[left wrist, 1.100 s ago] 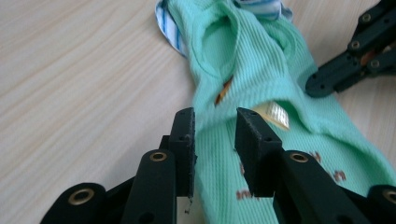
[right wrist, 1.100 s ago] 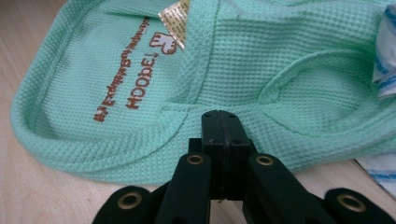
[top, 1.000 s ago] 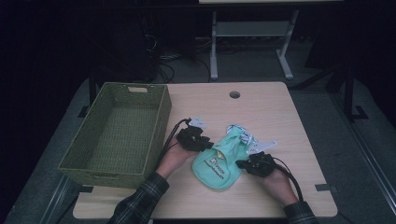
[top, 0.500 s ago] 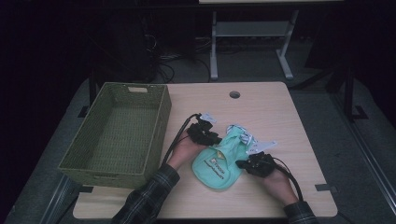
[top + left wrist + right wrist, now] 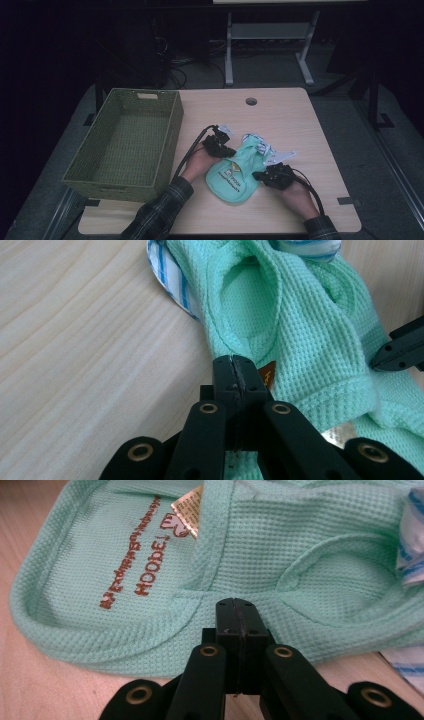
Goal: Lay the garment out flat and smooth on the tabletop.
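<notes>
Left claw (image 5: 235, 371) has just closed on the "HOODEI"-lettered garment (image 5: 310, 325).

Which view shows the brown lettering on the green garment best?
The right gripper view: the lettering on the green garment is close and sharp, though upside down. The high view shows a tiny blur; the left gripper view shows plain fabric.

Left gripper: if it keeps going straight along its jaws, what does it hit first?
The left gripper, jaws together, has its tips at the edge of the mint green garment. Straight on it would meet the garment's bound opening, likely next the blue-striped white cloth under it. Whether fabric is already pinched is unclear.
</notes>
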Available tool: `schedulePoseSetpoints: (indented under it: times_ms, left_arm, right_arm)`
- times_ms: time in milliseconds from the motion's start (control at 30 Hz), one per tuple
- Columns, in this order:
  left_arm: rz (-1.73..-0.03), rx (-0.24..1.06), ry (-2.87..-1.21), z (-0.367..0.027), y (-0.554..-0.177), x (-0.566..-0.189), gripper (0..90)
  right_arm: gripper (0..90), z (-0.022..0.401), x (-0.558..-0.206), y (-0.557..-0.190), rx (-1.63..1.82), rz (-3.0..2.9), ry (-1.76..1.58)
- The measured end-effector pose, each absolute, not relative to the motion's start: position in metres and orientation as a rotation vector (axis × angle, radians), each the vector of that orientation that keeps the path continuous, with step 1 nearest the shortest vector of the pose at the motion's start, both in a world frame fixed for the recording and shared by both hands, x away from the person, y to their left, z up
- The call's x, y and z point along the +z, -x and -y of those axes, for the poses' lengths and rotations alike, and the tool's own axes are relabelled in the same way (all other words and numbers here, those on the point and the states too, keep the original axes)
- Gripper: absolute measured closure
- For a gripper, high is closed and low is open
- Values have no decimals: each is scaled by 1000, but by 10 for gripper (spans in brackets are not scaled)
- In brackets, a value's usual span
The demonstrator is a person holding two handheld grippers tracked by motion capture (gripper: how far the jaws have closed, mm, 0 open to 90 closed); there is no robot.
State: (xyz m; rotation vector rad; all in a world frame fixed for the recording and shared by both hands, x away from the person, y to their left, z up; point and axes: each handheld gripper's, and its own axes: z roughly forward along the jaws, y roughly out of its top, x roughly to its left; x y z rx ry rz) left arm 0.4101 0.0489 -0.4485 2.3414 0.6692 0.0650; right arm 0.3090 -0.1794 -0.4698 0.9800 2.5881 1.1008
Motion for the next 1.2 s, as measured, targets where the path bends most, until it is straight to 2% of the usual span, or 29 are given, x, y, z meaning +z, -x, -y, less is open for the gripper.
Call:
schedulePoseSetpoints:
  times_ms: [233,600,800,933,1200]
  left_arm:
    - [-690,148,-2345,-64,-407,-435,897]
    - [-746,126,-2381,-79,-396,-443,896]
    - [-720,144,-2364,-80,-384,-439,833]
    - [-698,114,-2367,-83,-374,-437,832]
    - [-696,42,-2407,-84,-363,-449,889]
  right_arm:
    - [900,183,-468,-309,1054,-2576,-981]
    - [900,194,-467,-315,1002,-2525,-1014]
    - [899,197,-466,-316,1011,-2511,-1026]
    - [899,200,-464,-315,1033,-2498,-1039]
    - [900,199,-466,-318,1000,-2522,-1046]
